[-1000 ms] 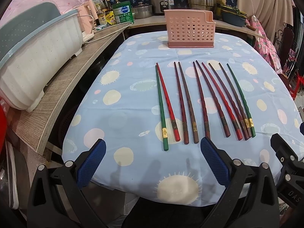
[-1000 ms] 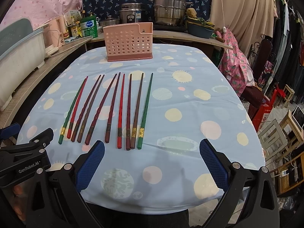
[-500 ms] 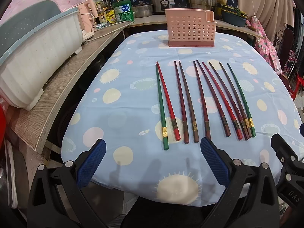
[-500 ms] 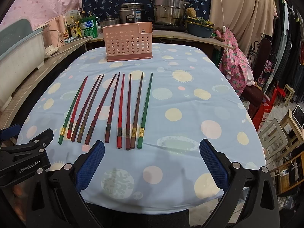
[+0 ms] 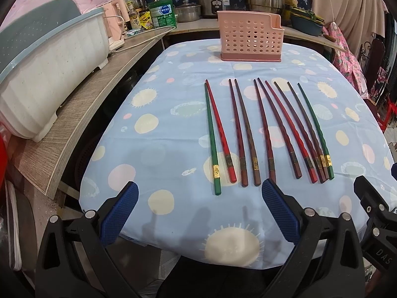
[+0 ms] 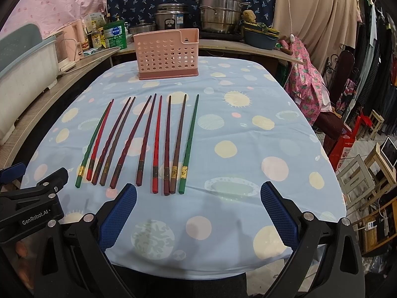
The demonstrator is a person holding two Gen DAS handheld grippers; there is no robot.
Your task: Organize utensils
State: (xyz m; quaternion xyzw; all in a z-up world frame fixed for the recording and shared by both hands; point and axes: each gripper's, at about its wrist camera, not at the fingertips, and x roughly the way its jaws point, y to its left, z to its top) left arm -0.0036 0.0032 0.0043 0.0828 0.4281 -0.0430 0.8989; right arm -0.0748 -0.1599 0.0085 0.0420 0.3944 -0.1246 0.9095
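both the left gripper (image 5: 198, 213) and right gripper (image 6: 198, 213) have jaws spread wide, empty. ten chopsticks (image 5: 263, 134) lie just ahead of them on the table (image 5: 161, 154), pink basket (image 5: 250, 39) beyond. light, stiff, probably slick; pinch near the thick banded ends.

Basket (image 6: 165, 54) inside hidden by its wall; right gripper (image 5: 374, 223) cut off at frame edge.

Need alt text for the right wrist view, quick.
Ten chopsticks, green, red and brown, lie side by side on a blue spotted tablecloth, with a pink perforated holder standing beyond them. The right gripper hangs open at the near edge, holding nothing.
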